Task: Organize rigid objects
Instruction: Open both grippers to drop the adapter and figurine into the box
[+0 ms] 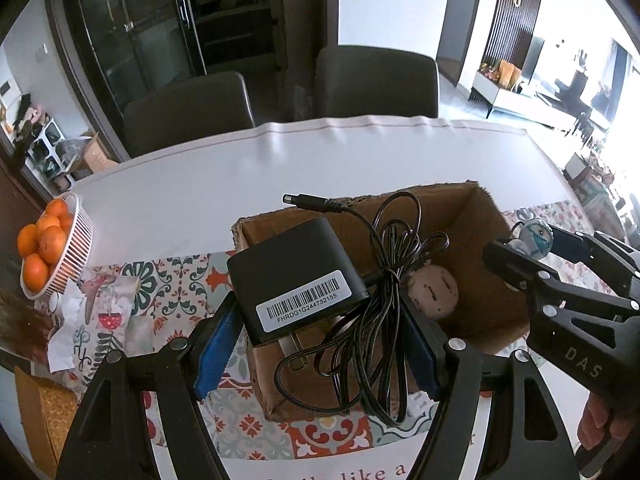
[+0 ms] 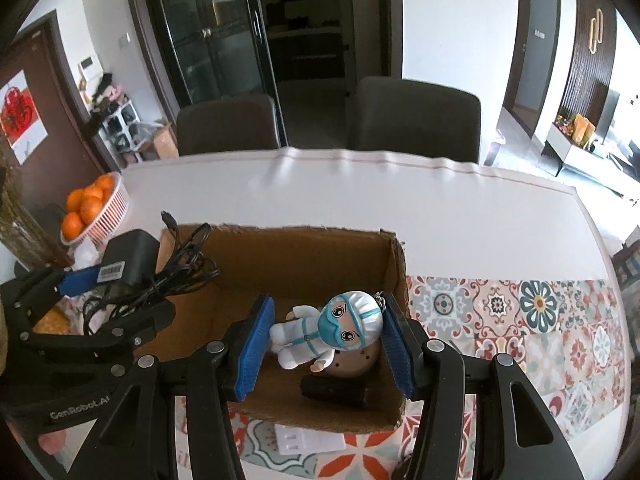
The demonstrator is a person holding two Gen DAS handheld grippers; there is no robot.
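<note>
The left gripper (image 1: 320,320), clamped on the black power adapter (image 1: 298,276) above the cardboard box (image 1: 486,216), should sink inside before letting go, cable (image 1: 380,300) gathered in.

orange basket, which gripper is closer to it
Left. The left gripper, holding the power adapter, is on the side toward the orange basket; the right gripper is across the cardboard box.

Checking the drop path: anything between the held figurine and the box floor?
Partly. The right claw holds the figurine over the open cardboard box; a round beige object and a dark block lie on the floor right below it. The rest of the floor looks bare.
</note>
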